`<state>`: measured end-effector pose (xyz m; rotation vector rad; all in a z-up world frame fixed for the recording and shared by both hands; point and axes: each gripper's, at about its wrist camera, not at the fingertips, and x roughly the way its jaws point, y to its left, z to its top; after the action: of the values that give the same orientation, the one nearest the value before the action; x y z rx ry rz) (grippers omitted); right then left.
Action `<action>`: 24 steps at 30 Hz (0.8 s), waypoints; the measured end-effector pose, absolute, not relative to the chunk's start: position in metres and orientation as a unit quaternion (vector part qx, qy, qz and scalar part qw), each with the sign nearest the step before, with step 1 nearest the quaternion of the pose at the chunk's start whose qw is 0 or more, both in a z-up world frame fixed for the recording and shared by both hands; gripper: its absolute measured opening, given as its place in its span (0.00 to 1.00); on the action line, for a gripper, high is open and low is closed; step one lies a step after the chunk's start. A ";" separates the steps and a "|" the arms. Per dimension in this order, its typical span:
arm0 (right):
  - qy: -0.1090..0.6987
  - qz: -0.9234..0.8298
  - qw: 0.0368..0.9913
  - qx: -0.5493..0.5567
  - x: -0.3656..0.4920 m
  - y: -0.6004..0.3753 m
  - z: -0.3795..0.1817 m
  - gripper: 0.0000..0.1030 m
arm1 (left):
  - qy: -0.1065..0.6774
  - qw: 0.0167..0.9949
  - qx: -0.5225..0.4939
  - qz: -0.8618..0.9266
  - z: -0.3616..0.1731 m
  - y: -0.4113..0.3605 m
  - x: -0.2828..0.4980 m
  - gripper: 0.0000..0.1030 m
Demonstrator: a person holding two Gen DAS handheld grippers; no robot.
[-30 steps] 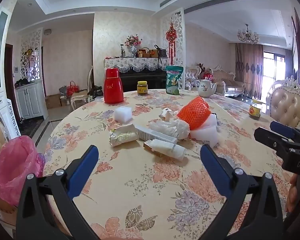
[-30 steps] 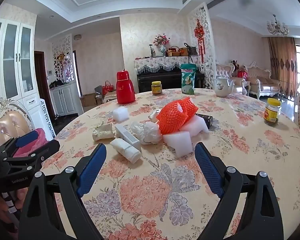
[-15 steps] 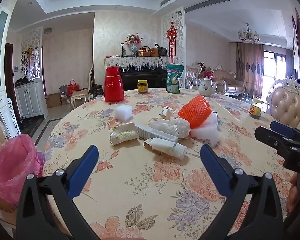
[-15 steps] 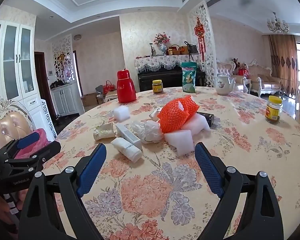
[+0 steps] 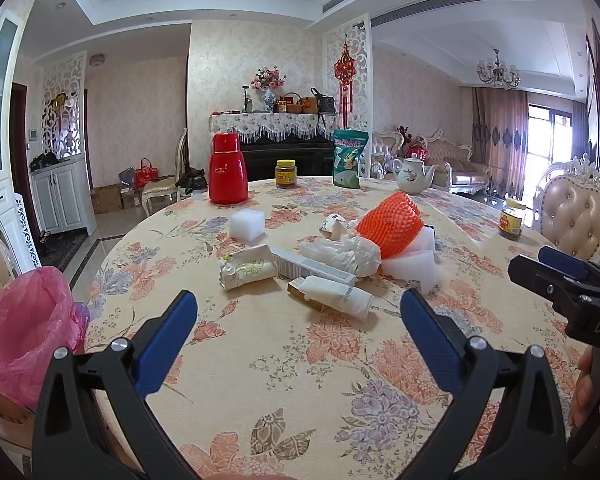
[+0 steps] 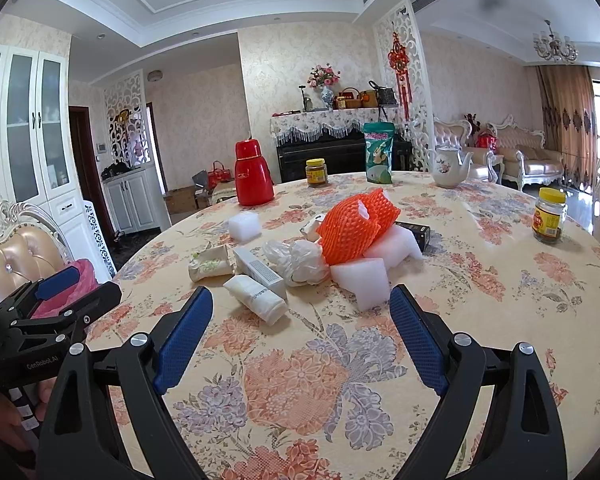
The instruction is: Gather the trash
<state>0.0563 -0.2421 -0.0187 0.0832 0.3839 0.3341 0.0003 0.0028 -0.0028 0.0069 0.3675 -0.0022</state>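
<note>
Trash lies in a loose heap near the middle of the round table, on its floral cloth. An orange foam net sits on top of white foam blocks, with a crumpled white plastic bag touching its left side. In front of the bag lies a long white box, and just before that a rolled white wrapper resting on a small brown carton. To the left a crushed paper pack lies on its side; farther back a single foam cube stands apart from the heap. In the right wrist view a black box shows behind the foam blocks.

The left gripper hovers over bare cloth short of the heap, jaws spread wide and holding nothing. The right gripper is likewise spread and empty, its tips near the wrapper and the nearest foam block without touching them. Each gripper shows at the edge of the other's view, with part of a hand beneath.

A pink bag, mouth open, sits off the table's left edge by a chair. At the far side stand a red flask, a jar, a green pouch and a teapot; another jar stands to the right.
</note>
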 end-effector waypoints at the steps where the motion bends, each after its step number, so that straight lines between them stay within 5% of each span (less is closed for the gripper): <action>1: 0.191 0.165 0.967 0.041 0.057 -0.242 -0.019 0.82 | 0.183 0.983 0.003 -0.001 -0.003 0.003 0.000 0.96; 24: 0.191 0.167 0.967 0.037 0.057 -0.239 -0.018 0.82 | 0.186 0.982 0.004 -0.004 -0.004 0.002 0.001 0.96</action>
<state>0.0573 -0.2389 -0.0176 0.0740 0.3857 0.3378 0.0007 0.0021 -0.0044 0.0086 0.3748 -0.0076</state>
